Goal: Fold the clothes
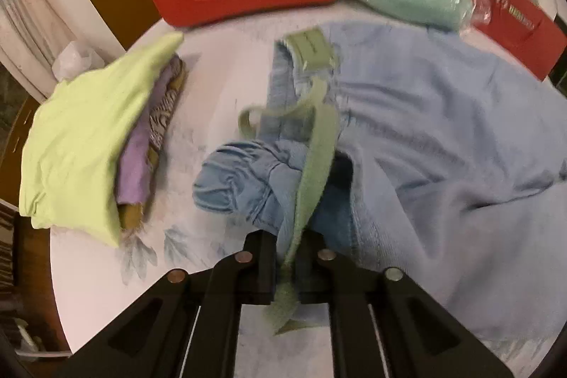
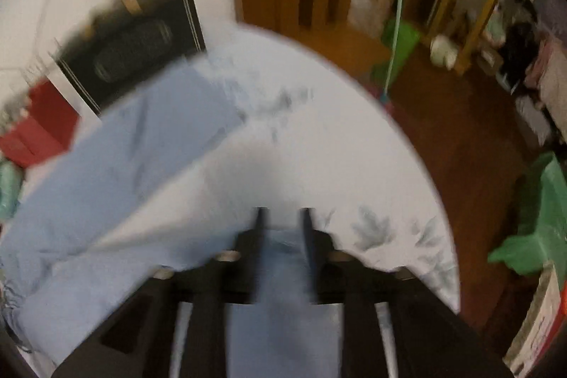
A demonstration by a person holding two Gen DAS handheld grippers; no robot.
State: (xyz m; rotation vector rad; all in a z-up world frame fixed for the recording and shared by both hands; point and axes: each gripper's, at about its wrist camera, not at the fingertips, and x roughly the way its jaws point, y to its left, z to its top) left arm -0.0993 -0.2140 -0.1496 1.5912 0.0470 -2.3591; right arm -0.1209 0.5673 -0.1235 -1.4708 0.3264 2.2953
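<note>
I've got the left claw (image 1: 285, 266) clamped tight on the green strap (image 1: 312, 172) of the blue garment (image 1: 443, 137), which lies spread over the white worktop (image 1: 198, 137), just right of the folded stack (image 1: 81, 147) with the lime top. The strap's thin and floppy; it trails loose, so it'll stretch before the body follows. Better hold is the thick hem beside it. The cloth reads as soft, fleecy and limp, and light enough, I'd say, though it will sag and drag. My right claw (image 2: 283, 218) stands part open with blue fabric lying between its jaws; too blurred to say whether the pads press on it. The far end of the garment drapes off to that claw's left.
</note>
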